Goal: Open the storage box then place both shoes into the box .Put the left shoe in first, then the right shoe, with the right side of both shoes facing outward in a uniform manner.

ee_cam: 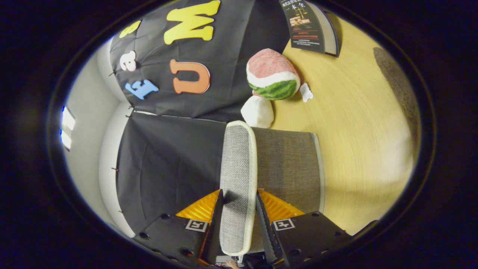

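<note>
The gripper (238, 209) clamps its 2 fingers on the grey lid (239, 175), lifting it to open the storage box (289, 164).

Dark book (308, 26) on table: printed cover text too small to read; square markers on gripper (239, 220)

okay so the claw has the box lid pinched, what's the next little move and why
Probably swing the lid further back, away from the grey storage box. The claw is shut on the lid's edge, with a finger on each face, and the lid stands edge-on between them. Neither shoe is in sight, so fully opening the box likely comes first.
</note>
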